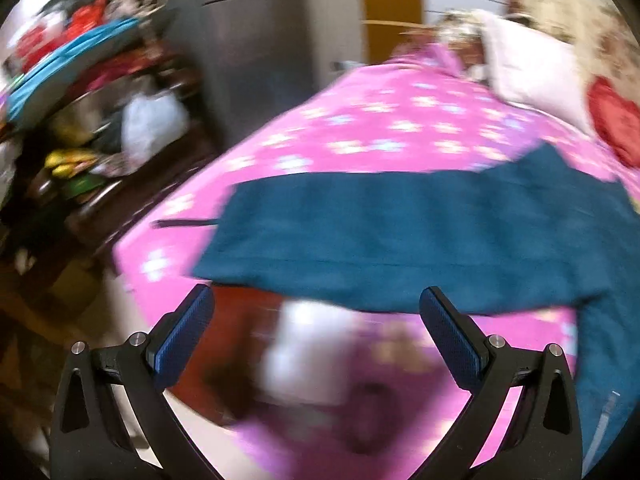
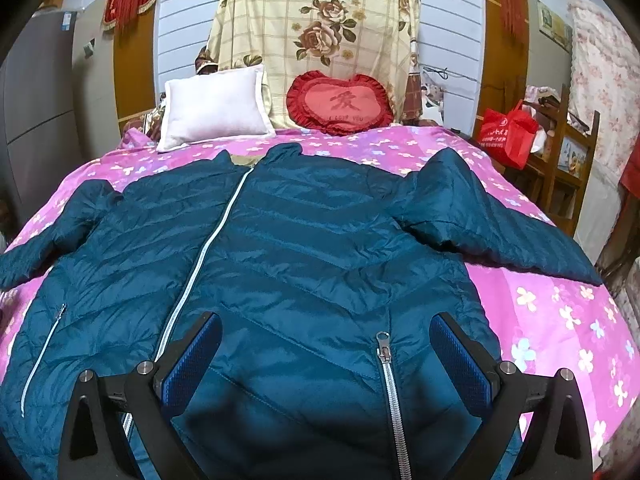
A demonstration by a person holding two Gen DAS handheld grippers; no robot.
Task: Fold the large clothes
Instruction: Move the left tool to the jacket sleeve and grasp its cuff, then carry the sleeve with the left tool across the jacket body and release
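Teal puffer jacket (image 2: 304, 248) is lying flat, front side up, on the pink flowered bedspread (image 2: 560, 320), and as far as I can tell the folding hasn't really started. Front looks closed along the main zipper (image 2: 208, 248), both sleeves are out to the sides, no fold anywhere that I can see. So basically everything is left: sleeves in, body folded over.

The right gripper (image 2: 326, 354) sits low over the hem end of the jacket with its jaws wide apart, nothing between them. The pocket zipper (image 2: 386, 364) sits right between its fingers, the main zipper runs away ahead and to the left of it, and the right sleeve (image 2: 500, 232) stretches off ahead to the right. Can't tell if the pads actually touch the fabric.

The left gripper (image 1: 316, 326) is also spread apart and empty, off at the side of the bed. That view is badly motion-blurred. A band of the jacket lies just ahead of its fingertips, not touching from what I can make out, with a blurry cluttered shelf (image 1: 80, 120) ahead to the left.

Past the jacket, at the far end from the right gripper: a white pillow (image 2: 216, 108) and a red heart cushion (image 2: 340, 104).
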